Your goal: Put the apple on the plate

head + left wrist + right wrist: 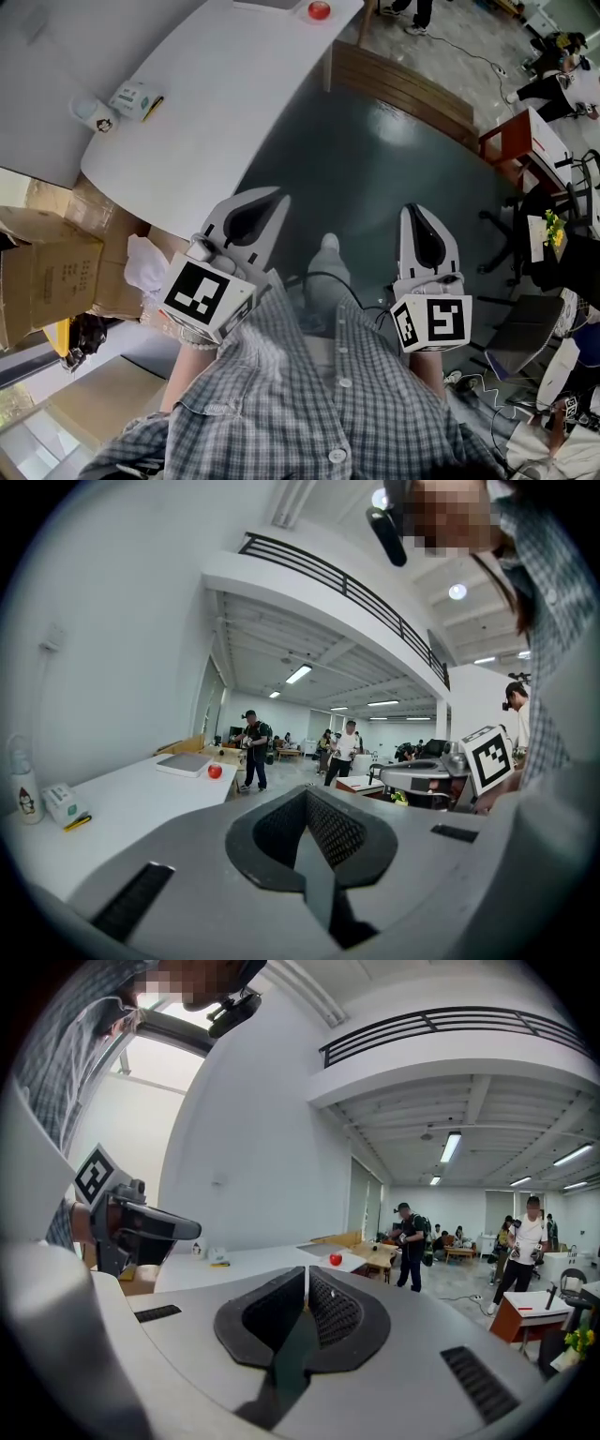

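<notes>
A red apple (319,10) lies at the far end of the long white table (206,103), far from both grippers. It also shows small and distant as the apple (215,772) and the apple (335,1259). A flat grey plate (185,763) rests just left of it. My left gripper (267,199) and right gripper (417,214) are held close to the body over the dark floor, off the table. The left gripper (305,794) has its jaws closed together on nothing. The right gripper (306,1272) is likewise shut and empty.
A white bottle (22,785) and a small box (61,803) stand on the table's near part. Cardboard boxes (47,272) are piled at the left. A wooden bench (403,89) and a red table (525,141) stand beyond; people (253,747) walk far off.
</notes>
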